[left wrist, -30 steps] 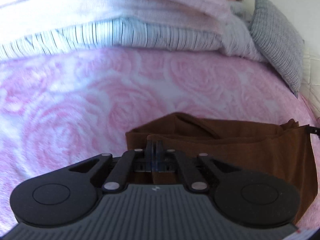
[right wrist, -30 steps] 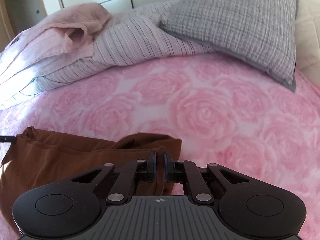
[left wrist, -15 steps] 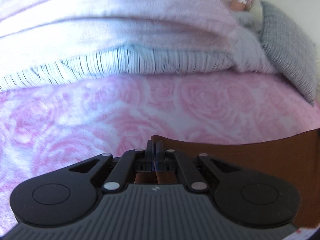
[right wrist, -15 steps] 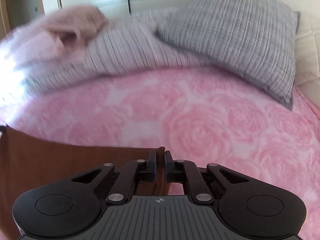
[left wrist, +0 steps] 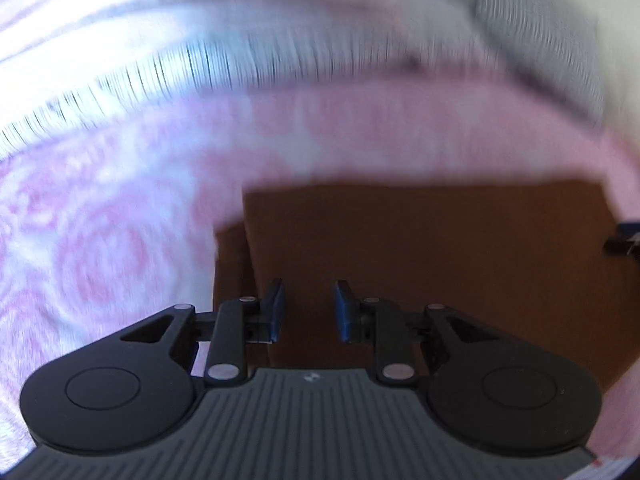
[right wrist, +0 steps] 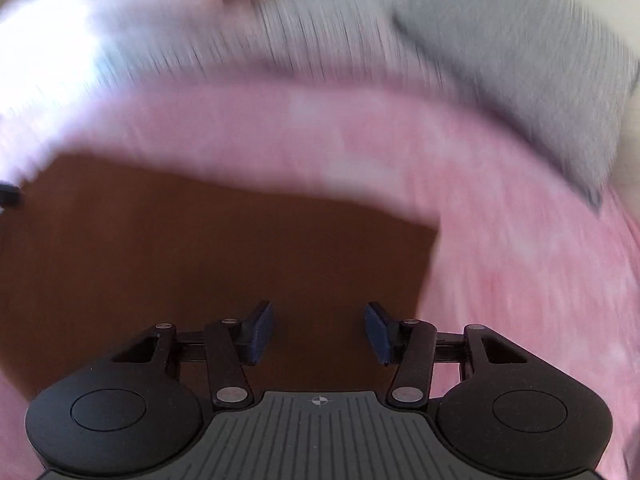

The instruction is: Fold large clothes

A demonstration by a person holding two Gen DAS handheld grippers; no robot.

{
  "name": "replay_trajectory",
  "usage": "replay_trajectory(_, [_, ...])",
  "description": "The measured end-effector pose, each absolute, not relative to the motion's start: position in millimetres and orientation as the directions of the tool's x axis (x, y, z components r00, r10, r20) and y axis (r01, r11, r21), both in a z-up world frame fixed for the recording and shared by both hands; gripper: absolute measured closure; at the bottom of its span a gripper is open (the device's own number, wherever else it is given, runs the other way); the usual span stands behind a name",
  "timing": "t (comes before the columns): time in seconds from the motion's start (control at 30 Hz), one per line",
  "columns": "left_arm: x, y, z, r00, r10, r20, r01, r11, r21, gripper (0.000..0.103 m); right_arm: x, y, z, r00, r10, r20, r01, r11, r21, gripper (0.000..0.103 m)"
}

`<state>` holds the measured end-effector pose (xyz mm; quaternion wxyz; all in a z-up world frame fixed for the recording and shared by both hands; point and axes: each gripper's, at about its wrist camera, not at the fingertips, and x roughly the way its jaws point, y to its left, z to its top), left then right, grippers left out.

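Note:
A brown garment (left wrist: pixel 432 256) lies flat on the pink rose-patterned bedspread (left wrist: pixel 120 216), folded into a neat rectangle with a straight far edge. My left gripper (left wrist: pixel 307 310) is open above its left part, nothing between the blue pads. In the right wrist view the same brown garment (right wrist: pixel 208 248) fills the lower left, and my right gripper (right wrist: pixel 319 332) is open over its right part, near the garment's right edge. Both views are blurred by motion. The tip of the other gripper (left wrist: pixel 624 240) shows at the far right of the left wrist view.
A striped pillow (left wrist: pixel 168 64) and pale pink bedding lie along the back of the bed. A grey pillow (right wrist: pixel 532 80) leans at the back right. The pink bedspread (right wrist: pixel 520 264) stretches bare to the right of the garment.
Both grippers were shut on the garment's raised edge; now both have opened and let go. The garment has dropped flat onto the bedspread as a folded rectangle.

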<state>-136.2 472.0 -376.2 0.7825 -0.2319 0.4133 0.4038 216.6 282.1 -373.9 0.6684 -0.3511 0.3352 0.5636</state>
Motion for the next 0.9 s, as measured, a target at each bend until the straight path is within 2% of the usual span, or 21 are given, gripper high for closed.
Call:
replay_trajectory(0.07, [-135, 477, -384, 0.323, 0.452, -0.831, -0.832, 0.555, -0.022, 0.078, 224, 282, -377, 0.143, 0.533, -0.834, -0.984, 0.170, -0.059, 0.055])
replay_trajectory(0.3, [-134, 482, -365, 0.297, 0.443, -0.846, -0.851, 0.525, -0.023, 0.078, 212, 299, -353, 0.164, 0.440, -0.883, -0.975, 0.206, -0.078, 0.055])
replay_trajectory(0.7, [-138, 461, -338, 0.350, 0.454, -0.820, -0.832, 0.552, -0.050, 0.078, 223, 290, -335, 0.141, 0.476, -0.868, -0.972, 0.235, -0.029, 0.055])
replay_trajectory(0.8, [-137, 462, -348, 0.355, 0.431, -0.829, -0.826, 0.561, -0.062, 0.079, 241, 275, -334, 0.112, 0.517, -0.849, -0.957, 0.286, 0.048, 0.055])
replay_trajectory(0.9, [-135, 466, -374, 0.327, 0.384, -0.864, -0.830, 0.553, -0.068, 0.079, 268, 251, -339, 0.054, 0.578, -0.814, -0.904, 0.374, 0.205, 0.055])
